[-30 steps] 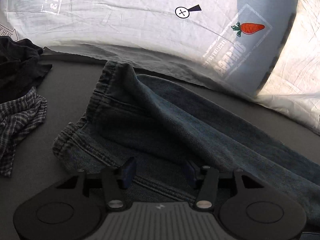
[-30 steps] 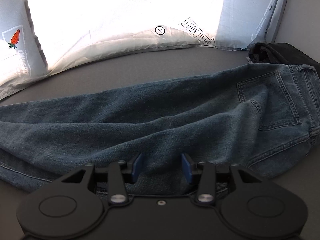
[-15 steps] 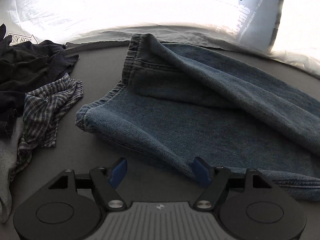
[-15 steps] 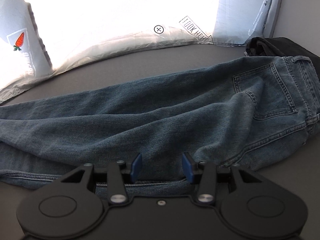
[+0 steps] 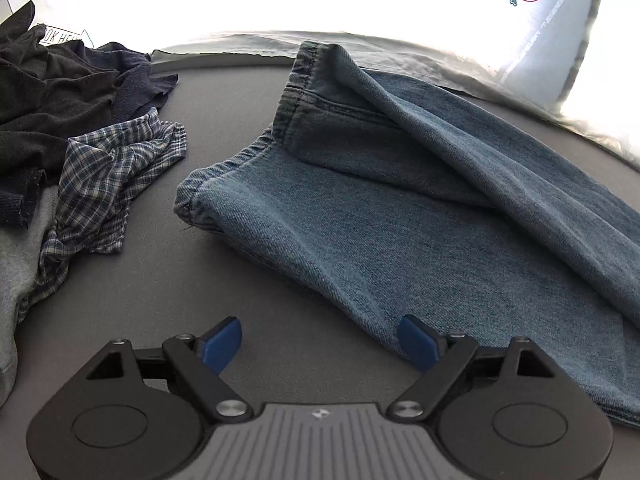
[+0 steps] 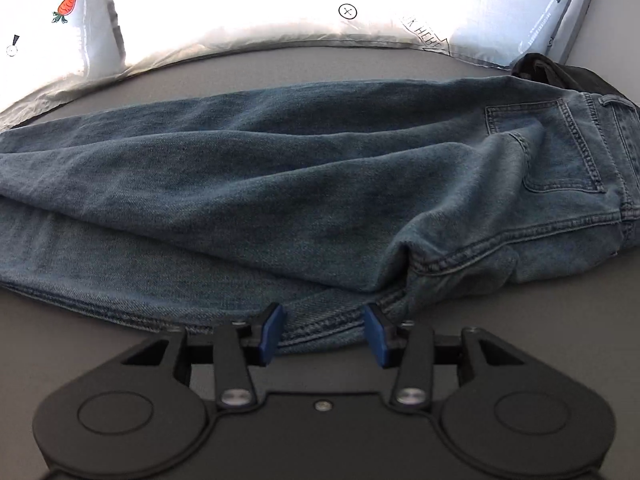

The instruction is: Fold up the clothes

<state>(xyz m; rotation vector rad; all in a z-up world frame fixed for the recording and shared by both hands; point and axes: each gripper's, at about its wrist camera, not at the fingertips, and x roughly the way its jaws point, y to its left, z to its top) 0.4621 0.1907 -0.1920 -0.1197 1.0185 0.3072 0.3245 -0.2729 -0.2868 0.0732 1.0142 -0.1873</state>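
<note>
Blue jeans [image 5: 420, 208] lie lengthwise on the grey worktop [image 5: 224, 280]. The left gripper [image 5: 320, 344] has just been opening its jaws, now wide and empty; the right gripper [image 6: 323, 334] has jaws part-open astride the jeans' near seam.

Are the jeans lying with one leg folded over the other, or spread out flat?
Folded lengthwise: on the jeans one leg lies over the other, both hems at one end, a back pocket facing up.

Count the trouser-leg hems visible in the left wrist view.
2. The far hem stands by the white sheet; the near hem lies on the grey table, nearest the plaid garment. The waist end is out of view here.
</note>
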